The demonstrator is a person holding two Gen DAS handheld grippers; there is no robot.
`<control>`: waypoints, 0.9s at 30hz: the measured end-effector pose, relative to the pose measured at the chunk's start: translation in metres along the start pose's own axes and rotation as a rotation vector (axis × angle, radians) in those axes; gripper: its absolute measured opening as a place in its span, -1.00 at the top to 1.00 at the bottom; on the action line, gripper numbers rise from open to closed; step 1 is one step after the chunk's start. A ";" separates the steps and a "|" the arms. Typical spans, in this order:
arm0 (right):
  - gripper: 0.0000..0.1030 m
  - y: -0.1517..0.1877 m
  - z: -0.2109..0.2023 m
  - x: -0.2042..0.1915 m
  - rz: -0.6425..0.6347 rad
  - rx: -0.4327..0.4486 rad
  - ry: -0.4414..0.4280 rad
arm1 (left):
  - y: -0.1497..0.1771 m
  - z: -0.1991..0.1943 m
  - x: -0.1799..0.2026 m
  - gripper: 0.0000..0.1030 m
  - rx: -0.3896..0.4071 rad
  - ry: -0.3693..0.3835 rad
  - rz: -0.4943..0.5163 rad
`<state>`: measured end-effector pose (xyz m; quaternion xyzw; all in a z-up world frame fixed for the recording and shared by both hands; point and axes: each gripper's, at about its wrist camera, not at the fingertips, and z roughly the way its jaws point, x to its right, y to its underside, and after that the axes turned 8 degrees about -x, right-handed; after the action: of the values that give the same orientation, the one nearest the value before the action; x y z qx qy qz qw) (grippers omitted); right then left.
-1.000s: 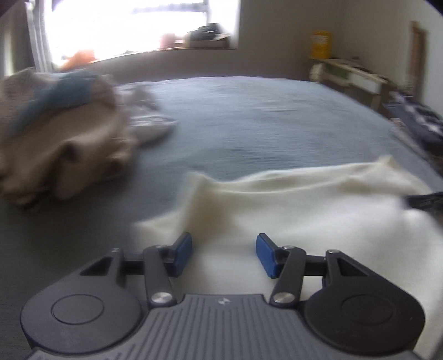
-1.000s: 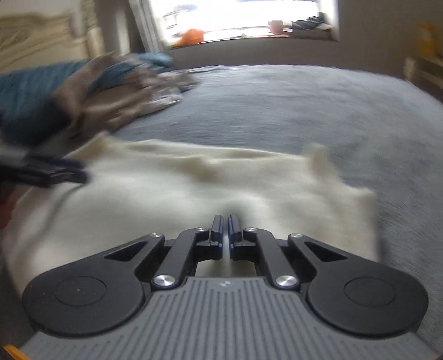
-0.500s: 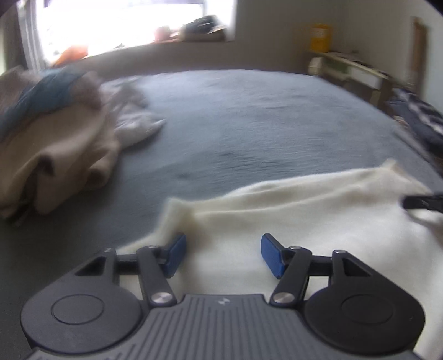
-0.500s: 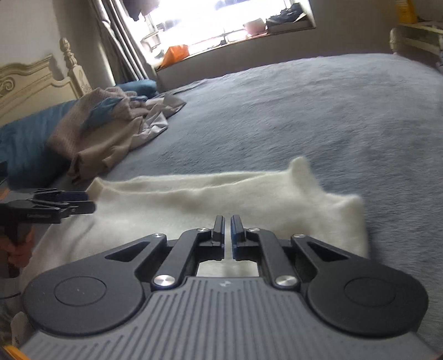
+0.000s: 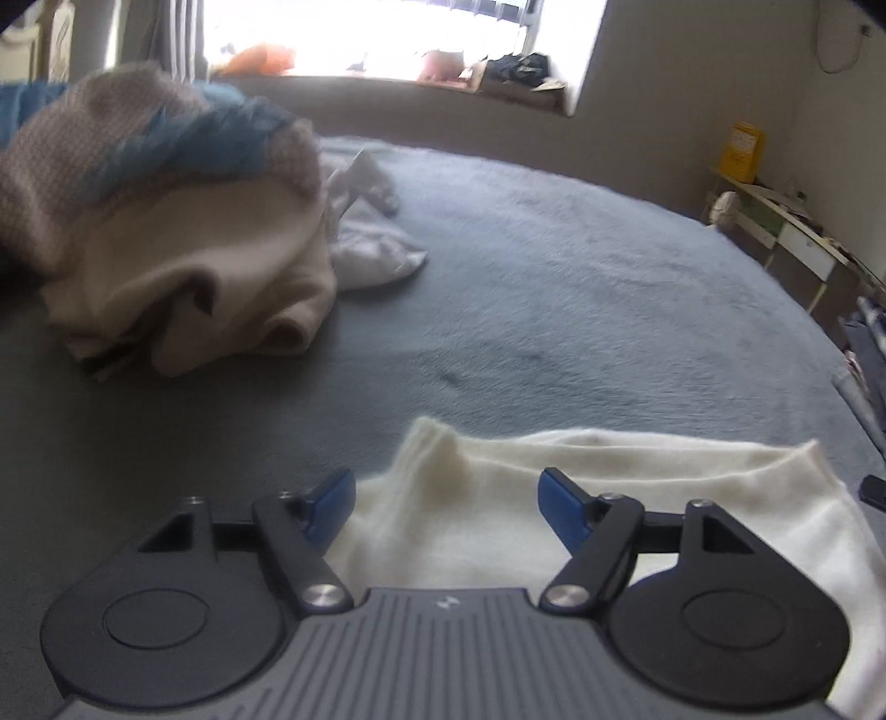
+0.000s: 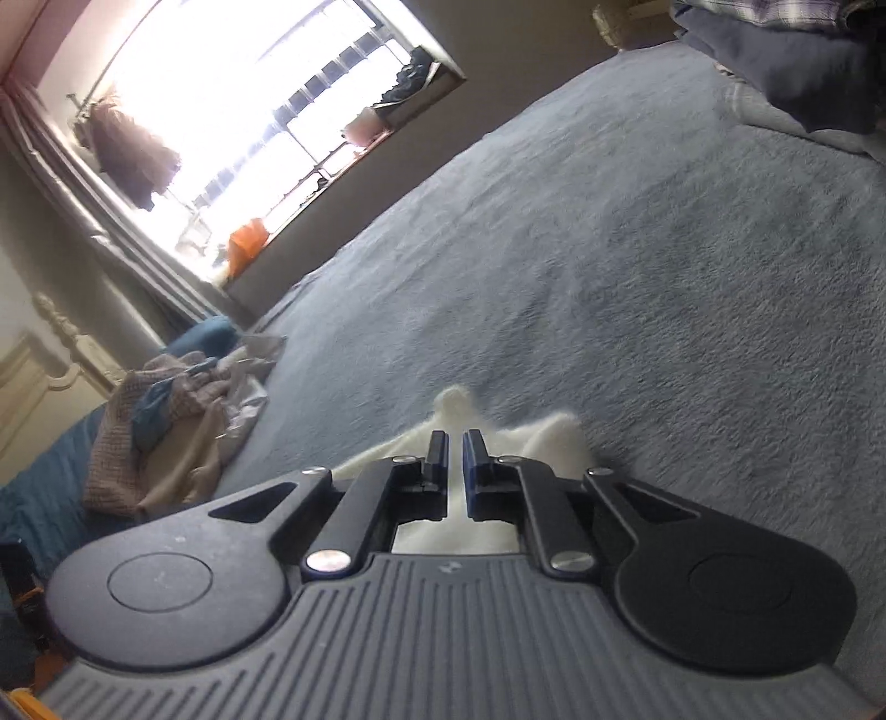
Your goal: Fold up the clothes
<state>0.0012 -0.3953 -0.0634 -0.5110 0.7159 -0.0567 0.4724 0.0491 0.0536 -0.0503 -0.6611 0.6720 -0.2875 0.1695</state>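
A cream garment (image 5: 637, 509) lies flat on the grey bed (image 5: 554, 277). My left gripper (image 5: 446, 487) hovers over its left end. Its jaws are opening and the blue pads (image 5: 332, 498) stand wide apart, clear of the cloth below them. In the right wrist view, which is strongly tilted, my right gripper (image 6: 455, 443) is shut to a thin slit above the garment's (image 6: 554, 437) right corner. I see no cloth pinched in it. Its dark tip (image 5: 875, 490) shows at the right edge of the left wrist view.
A heap of beige, blue and white clothes (image 5: 183, 232) sits at the back left of the bed, also in the right wrist view (image 6: 166, 432). Dark folded clothes (image 6: 775, 50) lie at the far right. A shelf with a yellow box (image 5: 742, 147) stands by the wall.
The left jaws have spread wider and the left gripper has lifted back, so the garment's left corner now shows ahead of it. The right gripper has rolled sharply and moved toward the garment's right corner.
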 end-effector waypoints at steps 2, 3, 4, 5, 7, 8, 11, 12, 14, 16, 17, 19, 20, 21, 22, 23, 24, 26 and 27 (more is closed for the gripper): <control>0.87 0.009 -0.003 -0.018 -0.058 -0.024 -0.011 | 0.002 -0.012 0.013 -0.57 0.022 -0.004 0.055; 0.85 0.015 -0.003 -0.027 -0.093 -0.041 -0.008 | 0.004 -0.016 0.020 -0.65 0.029 -0.005 0.084; 0.84 0.021 -0.003 -0.037 -0.128 -0.058 -0.005 | 0.007 -0.019 0.027 -0.69 0.031 -0.003 0.107; 0.81 0.028 -0.002 -0.047 -0.167 -0.079 0.000 | 0.010 -0.022 0.033 -0.73 0.032 -0.001 0.129; 0.73 0.041 0.003 -0.068 -0.249 -0.121 0.019 | 0.018 -0.024 0.045 -0.74 0.007 0.020 0.160; 0.68 0.048 0.005 -0.077 -0.289 -0.137 0.035 | 0.023 -0.023 0.050 -0.74 -0.017 0.031 0.176; 0.54 0.065 0.011 -0.100 -0.389 -0.184 0.067 | 0.039 -0.019 0.066 -0.74 -0.079 0.040 0.227; 0.48 0.070 0.012 -0.107 -0.417 -0.200 0.074 | 0.043 -0.019 0.070 -0.74 -0.093 0.038 0.244; 0.35 0.076 0.013 -0.118 -0.473 -0.221 0.098 | 0.053 -0.017 0.078 -0.84 -0.116 0.032 0.277; 0.07 0.081 0.014 -0.126 -0.523 -0.223 0.140 | 0.061 -0.011 0.083 -0.98 -0.153 0.021 0.308; -0.11 0.082 0.015 -0.127 -0.538 -0.227 0.166 | 0.064 -0.007 0.084 -0.98 -0.184 0.013 0.314; -0.25 0.084 0.017 -0.125 -0.559 -0.238 0.212 | 0.070 -0.003 0.082 -1.00 -0.210 0.005 0.299; -0.30 0.086 0.018 -0.122 -0.565 -0.246 0.233 | 0.072 -0.004 0.081 -1.00 -0.207 0.006 0.290; -0.31 0.088 0.020 -0.119 -0.571 -0.254 0.253 | 0.072 -0.004 0.080 -1.00 -0.211 0.006 0.286; -0.32 0.090 0.021 -0.117 -0.577 -0.262 0.274 | 0.072 -0.005 0.080 -1.00 -0.215 0.006 0.283; -0.37 0.090 0.020 -0.116 -0.574 -0.264 0.280 | 0.071 -0.005 0.079 -1.00 -0.218 0.006 0.279; -0.40 0.090 0.019 -0.116 -0.568 -0.266 0.284 | 0.073 -0.006 0.079 -1.00 -0.219 0.005 0.273; -0.55 0.089 0.017 -0.115 -0.551 -0.271 0.284 | 0.074 -0.008 0.080 -1.00 -0.221 -0.002 0.261; -0.64 0.089 0.017 -0.115 -0.537 -0.276 0.279 | 0.075 -0.008 0.080 -1.00 -0.221 -0.007 0.258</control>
<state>-0.0431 -0.2567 -0.0514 -0.7280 0.6143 -0.1509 0.2643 -0.0207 -0.0273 -0.0773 -0.5848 0.7784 -0.1853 0.1336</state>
